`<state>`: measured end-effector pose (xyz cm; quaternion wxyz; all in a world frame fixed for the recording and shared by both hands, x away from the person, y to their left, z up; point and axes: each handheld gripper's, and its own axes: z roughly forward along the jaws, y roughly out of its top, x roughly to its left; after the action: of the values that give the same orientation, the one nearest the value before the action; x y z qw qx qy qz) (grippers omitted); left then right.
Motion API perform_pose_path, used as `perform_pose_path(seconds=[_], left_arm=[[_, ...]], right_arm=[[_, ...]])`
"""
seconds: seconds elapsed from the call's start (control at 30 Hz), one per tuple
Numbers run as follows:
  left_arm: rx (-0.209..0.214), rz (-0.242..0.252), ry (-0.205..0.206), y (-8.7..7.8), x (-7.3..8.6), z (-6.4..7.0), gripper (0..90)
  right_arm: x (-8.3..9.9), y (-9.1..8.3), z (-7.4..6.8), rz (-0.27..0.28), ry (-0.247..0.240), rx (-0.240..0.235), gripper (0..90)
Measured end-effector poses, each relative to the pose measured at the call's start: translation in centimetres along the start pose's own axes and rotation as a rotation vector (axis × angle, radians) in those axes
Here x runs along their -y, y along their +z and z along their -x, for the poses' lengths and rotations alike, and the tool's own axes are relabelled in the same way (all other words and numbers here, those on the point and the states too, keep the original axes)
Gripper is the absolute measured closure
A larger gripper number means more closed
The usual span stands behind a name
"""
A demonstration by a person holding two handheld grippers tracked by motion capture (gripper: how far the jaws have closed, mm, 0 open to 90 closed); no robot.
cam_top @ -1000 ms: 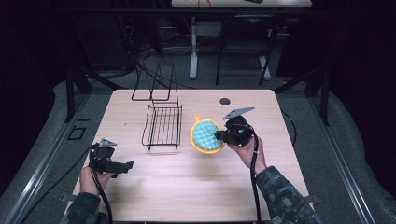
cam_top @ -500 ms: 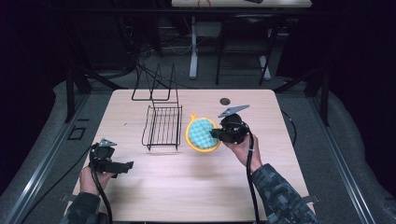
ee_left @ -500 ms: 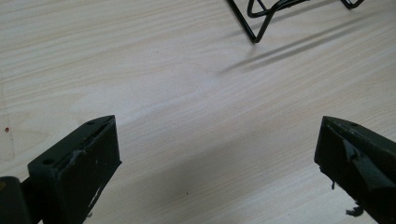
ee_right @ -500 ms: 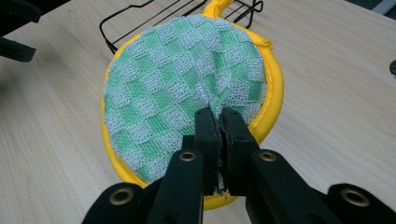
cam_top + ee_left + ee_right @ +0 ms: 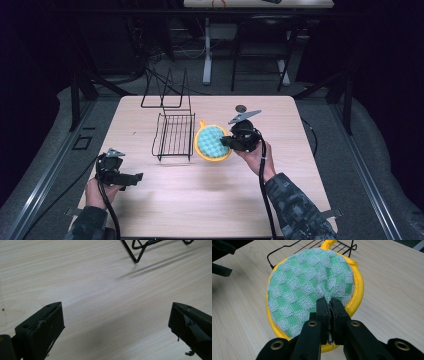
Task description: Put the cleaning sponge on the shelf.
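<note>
Right hand-held gripper (image 5: pixel 329 305) is clenched on the pot holder's (image 5: pixel 312 285) fabric near its lower rim — lifted at centre frame, just right of the wire rack (image 5: pixel 174 135). Left hand-held gripper (image 5: pixel 131 177) — jaws wide apart, empty — waits at lower left over the desk (image 5: pixel 210 200).

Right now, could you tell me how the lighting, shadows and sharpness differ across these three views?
High view: bright table, surroundings nearly black, everything soft. Left gripper view: wood grain crisp, wire rack casts a long soft shadow, near jaws slightly blurred. Right gripper view: even light, pot holder weave sharp, no glare.
</note>
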<state>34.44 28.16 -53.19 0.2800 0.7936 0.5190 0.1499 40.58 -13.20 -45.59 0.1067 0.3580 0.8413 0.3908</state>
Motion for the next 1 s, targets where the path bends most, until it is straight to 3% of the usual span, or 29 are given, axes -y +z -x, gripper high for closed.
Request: perform_pose_path(seconds=[1.0], left_arm=[[0.008, -0.001, -0.004, 0.1, 0.0, -0.1, 0.3]], right_arm=[[-2.4, 3.3, -1.0, -0.02, -0.031, -0.023, 86.8]])
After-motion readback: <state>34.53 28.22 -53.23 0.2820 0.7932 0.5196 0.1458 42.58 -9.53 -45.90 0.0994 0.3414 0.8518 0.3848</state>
